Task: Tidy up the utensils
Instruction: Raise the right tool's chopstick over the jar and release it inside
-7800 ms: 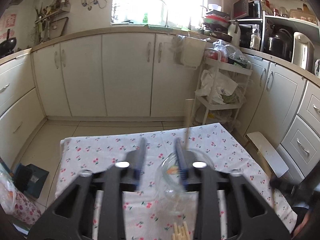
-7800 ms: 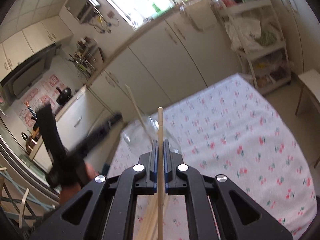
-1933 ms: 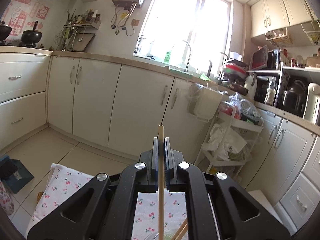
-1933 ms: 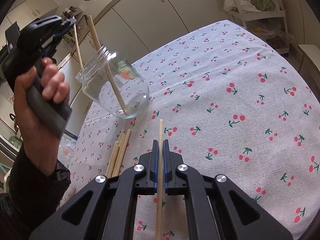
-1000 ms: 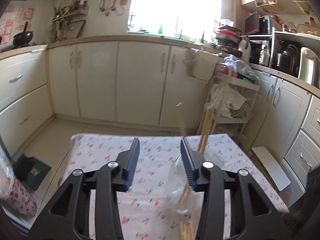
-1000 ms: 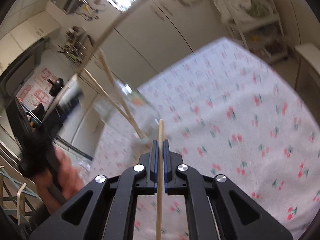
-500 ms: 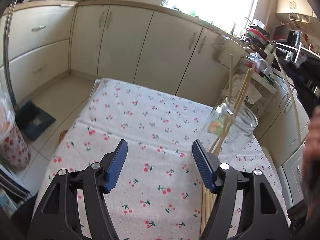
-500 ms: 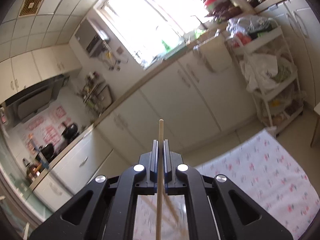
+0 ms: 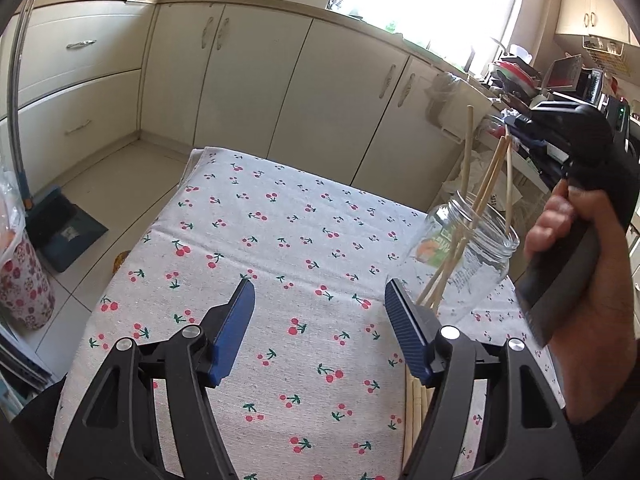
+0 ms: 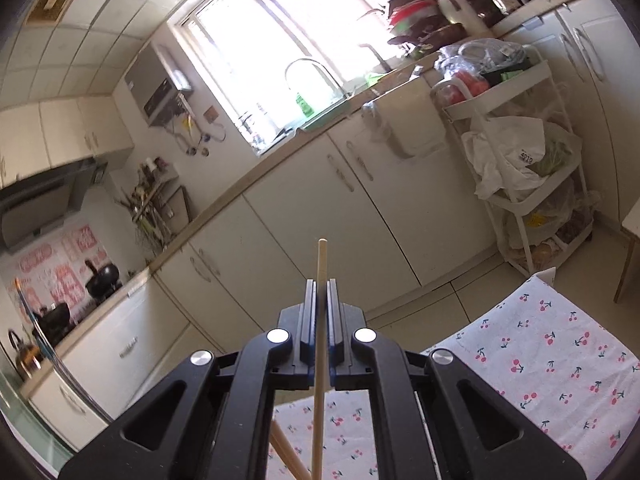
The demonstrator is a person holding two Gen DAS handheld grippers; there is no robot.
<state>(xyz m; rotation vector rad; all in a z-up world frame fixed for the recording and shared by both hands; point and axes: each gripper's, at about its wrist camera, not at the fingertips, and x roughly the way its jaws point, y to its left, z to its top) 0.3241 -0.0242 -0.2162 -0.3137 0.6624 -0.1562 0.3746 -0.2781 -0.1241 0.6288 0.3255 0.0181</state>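
A clear glass jar (image 9: 470, 258) stands on the cherry-print tablecloth (image 9: 280, 240) at the right and holds several wooden chopsticks (image 9: 466, 168). More chopsticks (image 9: 416, 412) lie flat on the cloth in front of it, partly hidden by my left gripper's right finger. My left gripper (image 9: 320, 320) is open and empty, low over the cloth left of the jar. My right gripper (image 10: 319, 316) is shut on one chopstick (image 10: 320, 320), held upright; in the left wrist view that chopstick (image 9: 508, 184) dips into the jar's mouth under the right gripper's body (image 9: 576, 168).
White kitchen cabinets (image 9: 248, 92) run behind the table. A white rack (image 10: 532, 168) with bags stands at the right. A dustpan (image 9: 60, 232) and a floral container (image 9: 22, 284) sit on the floor left of the table.
My left gripper has pulled back from the jar and stays open. My right gripper has carried its chopstick upright over the jar; the tip now enters the mouth.
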